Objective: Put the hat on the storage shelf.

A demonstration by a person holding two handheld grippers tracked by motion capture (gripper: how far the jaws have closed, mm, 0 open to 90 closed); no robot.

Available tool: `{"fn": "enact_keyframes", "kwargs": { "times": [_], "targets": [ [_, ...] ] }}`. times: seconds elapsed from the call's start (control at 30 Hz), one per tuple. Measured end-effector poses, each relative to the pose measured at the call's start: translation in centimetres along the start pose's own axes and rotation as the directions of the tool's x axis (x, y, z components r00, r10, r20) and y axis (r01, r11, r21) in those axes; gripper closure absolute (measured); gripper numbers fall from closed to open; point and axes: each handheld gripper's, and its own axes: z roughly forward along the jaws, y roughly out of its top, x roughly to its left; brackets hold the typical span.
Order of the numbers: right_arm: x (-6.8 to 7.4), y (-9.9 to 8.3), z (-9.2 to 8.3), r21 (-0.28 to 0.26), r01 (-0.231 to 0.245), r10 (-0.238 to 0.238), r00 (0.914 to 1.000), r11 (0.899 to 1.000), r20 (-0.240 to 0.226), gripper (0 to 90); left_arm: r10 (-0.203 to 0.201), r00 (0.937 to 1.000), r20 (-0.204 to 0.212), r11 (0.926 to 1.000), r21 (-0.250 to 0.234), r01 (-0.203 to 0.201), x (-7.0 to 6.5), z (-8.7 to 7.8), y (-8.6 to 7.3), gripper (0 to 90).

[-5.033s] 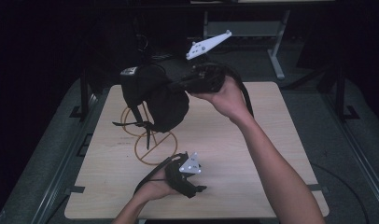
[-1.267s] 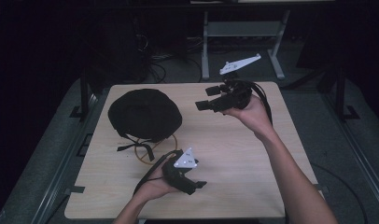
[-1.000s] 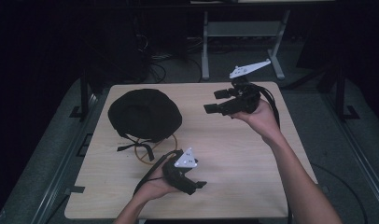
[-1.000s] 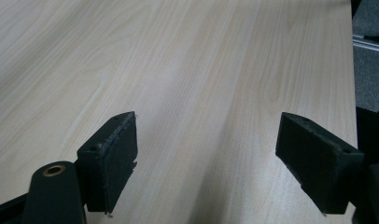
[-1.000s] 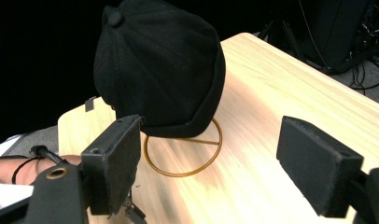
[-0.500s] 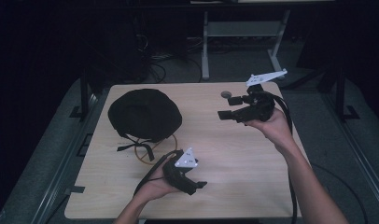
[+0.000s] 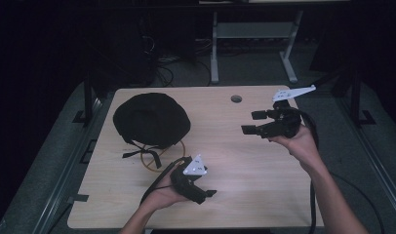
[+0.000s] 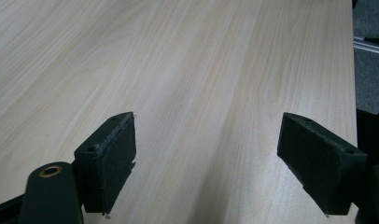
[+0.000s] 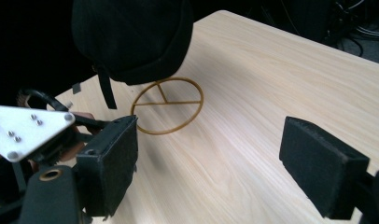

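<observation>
So the black cap (image 7: 151, 119) is sitting dome-up on top of a thin gold wire stand (image 7: 157, 158), over at the far-left part of the worktop (image 7: 245, 165). You can see the stand's ring base poking out from under it in the right gripper view, with a strap (image 9: 105, 88) dangling down off the brim. Looks to me like the cap's been draped there on purpose, so the stand keeps its shape up off the wood.

Right gripper (image 7: 254, 123) is held up in the air over the right side, well apart from the cap, fingers (image 9: 110, 158) spread wide with nothing between them. It's aimed back across the worktop at the cap, so I'd guess it's just clear of the job rather than going in for a grab.

Left gripper (image 7: 206, 194) is resting low near the front edge, hand cupped underneath it, pointing off toward the right over bare wood. Its fingers (image 8: 108, 161) are wide apart too and holding nothing. Seems parked out of the way so it doesn't bump the stand, which sits just beside it.

My read: cap's placed, both hands are off it.
</observation>
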Motion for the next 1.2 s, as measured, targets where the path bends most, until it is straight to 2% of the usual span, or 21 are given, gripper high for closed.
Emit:
{"fn": "enact_keyframes", "kwargs": {
  "times": [0.73,1.2],
  "targets": [
    [-1.0,-6.1,-3.3,0.004,-0.047,0.046,0.9972,0.999,0.059,18.4,0.0,1.0,0.009,1.0,0.006,0.0,0.0,0.2,-0.2,19.5],
    [-1.6,-10.7,-4.9,-0.012,-0.091,0.092,0.9896,0.996,0.111,18.2,-0.01,0.9999,0.009,0.9999,0.011,0.01,0.0,0.4,-0.4,19.4]
  ]
}}
